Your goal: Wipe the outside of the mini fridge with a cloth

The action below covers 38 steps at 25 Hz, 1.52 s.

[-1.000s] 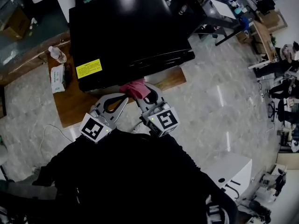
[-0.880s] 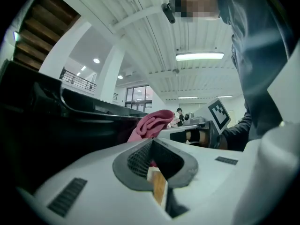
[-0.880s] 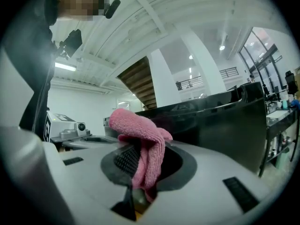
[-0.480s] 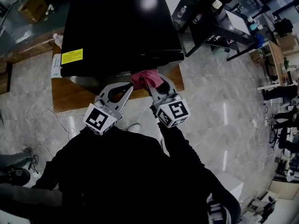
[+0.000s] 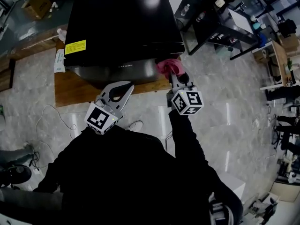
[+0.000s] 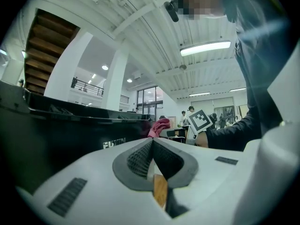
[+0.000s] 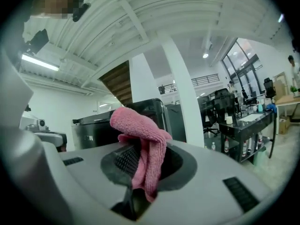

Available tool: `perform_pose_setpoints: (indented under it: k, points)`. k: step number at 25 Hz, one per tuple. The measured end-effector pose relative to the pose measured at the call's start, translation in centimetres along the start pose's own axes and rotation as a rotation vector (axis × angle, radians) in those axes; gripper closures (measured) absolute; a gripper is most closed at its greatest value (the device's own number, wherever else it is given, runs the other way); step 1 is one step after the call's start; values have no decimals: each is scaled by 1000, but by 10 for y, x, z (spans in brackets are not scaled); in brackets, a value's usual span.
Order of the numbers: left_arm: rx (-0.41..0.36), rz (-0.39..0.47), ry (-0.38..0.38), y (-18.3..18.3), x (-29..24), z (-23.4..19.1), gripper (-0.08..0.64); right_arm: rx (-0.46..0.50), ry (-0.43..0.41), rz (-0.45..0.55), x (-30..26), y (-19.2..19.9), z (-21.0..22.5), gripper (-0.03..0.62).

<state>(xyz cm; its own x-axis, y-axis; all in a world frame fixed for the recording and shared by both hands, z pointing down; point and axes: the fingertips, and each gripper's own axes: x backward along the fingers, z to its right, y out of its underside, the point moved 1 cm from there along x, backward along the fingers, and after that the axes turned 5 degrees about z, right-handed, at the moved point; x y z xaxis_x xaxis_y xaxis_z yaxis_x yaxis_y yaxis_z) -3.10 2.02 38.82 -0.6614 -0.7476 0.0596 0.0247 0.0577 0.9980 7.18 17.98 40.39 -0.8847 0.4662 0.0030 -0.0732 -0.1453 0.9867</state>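
The black mini fridge (image 5: 119, 27) stands on a low wooden platform (image 5: 70, 90), its front face (image 5: 117, 71) towards me. My right gripper (image 5: 174, 75) is shut on a pink cloth (image 5: 168, 67), held at the fridge's front right corner. The right gripper view has the cloth (image 7: 140, 139) bunched between the jaws with the fridge (image 7: 117, 118) behind it. My left gripper (image 5: 118, 89) is shut with nothing in it, just in front of the fridge's front face (image 6: 56, 139). The left gripper view also catches the cloth (image 6: 159, 125) off to the right.
A yellow label (image 5: 75, 47) marks the fridge's top left. A water bottle (image 5: 61, 33) and a white pack (image 5: 59, 61) sit on the platform at its left. Black desks (image 5: 220, 18) stand to the right. A cable (image 5: 51, 125) lies on the marble floor.
My right gripper has carried the pink cloth rightward along the fridge's front to its right corner. The left gripper has stayed shut in front of the fridge.
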Motion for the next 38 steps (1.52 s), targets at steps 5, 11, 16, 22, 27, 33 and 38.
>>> perform_pose_setpoints:
  k: [5,11,16,22,27,33,38]
  points:
    - [25,-30,-55,16,44,-16,558,3,12,-10,21,12,-28,508]
    - [62,-107,-146,66,128,-47,558,-11,-107,-161,30,88,-141,506]
    - [76,-141,-212,111,180,-80,558,15,-230,-254,10,157,-229,506]
    - [73,-176,-279,167,203,-114,558,13,-262,-352,-31,243,-270,505]
    - [88,-229,-362,224,206,-146,558,-8,-224,-394,-71,305,-271,505]
    - [108,-278,-409,270,186,-162,558,-62,-214,-389,-96,339,-267,508]
    - [127,-294,-408,280,165,-152,557,-134,-181,-424,-89,343,-248,509]
